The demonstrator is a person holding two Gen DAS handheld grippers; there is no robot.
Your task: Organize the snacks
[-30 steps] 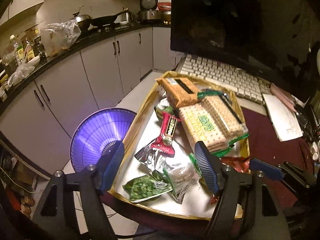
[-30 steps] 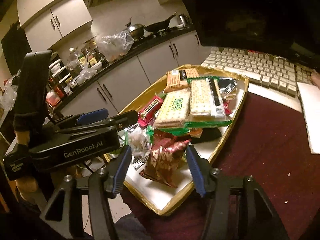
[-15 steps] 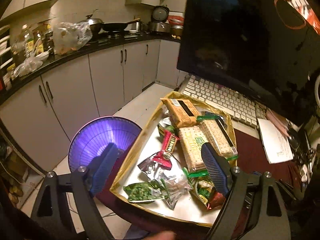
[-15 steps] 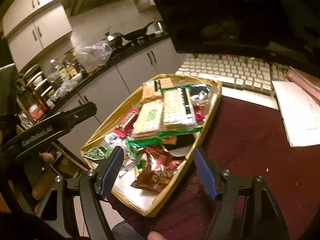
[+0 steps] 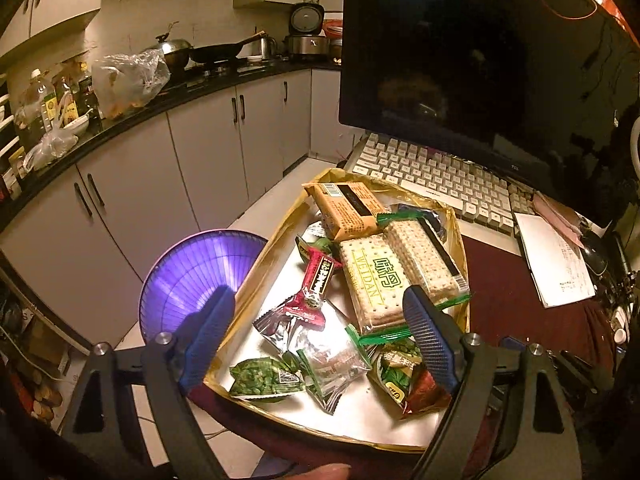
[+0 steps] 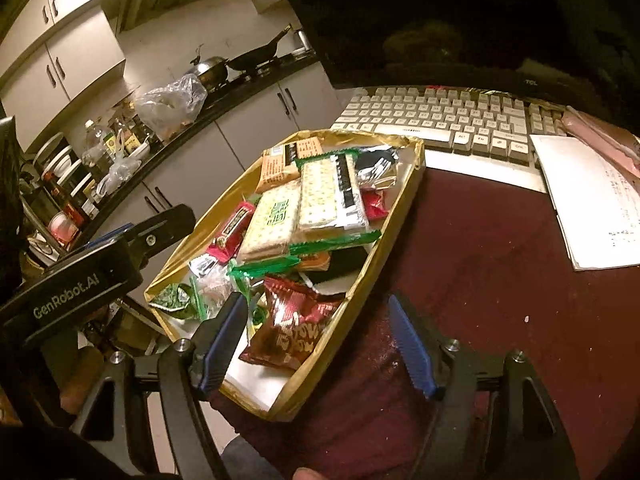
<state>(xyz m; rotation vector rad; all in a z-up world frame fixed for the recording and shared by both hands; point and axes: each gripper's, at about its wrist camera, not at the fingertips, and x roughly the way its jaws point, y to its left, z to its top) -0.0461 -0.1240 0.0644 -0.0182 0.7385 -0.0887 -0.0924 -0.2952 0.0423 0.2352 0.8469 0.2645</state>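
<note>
Gold-rimmed rectangular tray (image 5: 256, 276) of wrapped snacks at the near edge of the dark red table (image 6: 500, 280), before a white keyboard (image 6: 440, 120). Left tongs (image 5: 320, 344) and right tongs (image 6: 320, 344) hover above its near end, each having just widened, blue pads apart, clamping nothing. A brown-red crinkled snack bag (image 6: 292, 328) lies below the right tongs.

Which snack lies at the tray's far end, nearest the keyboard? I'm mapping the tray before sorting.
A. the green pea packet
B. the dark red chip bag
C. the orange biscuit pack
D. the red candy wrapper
C: the orange biscuit pack sits at the gold tray's far end by the keyboard.
</note>
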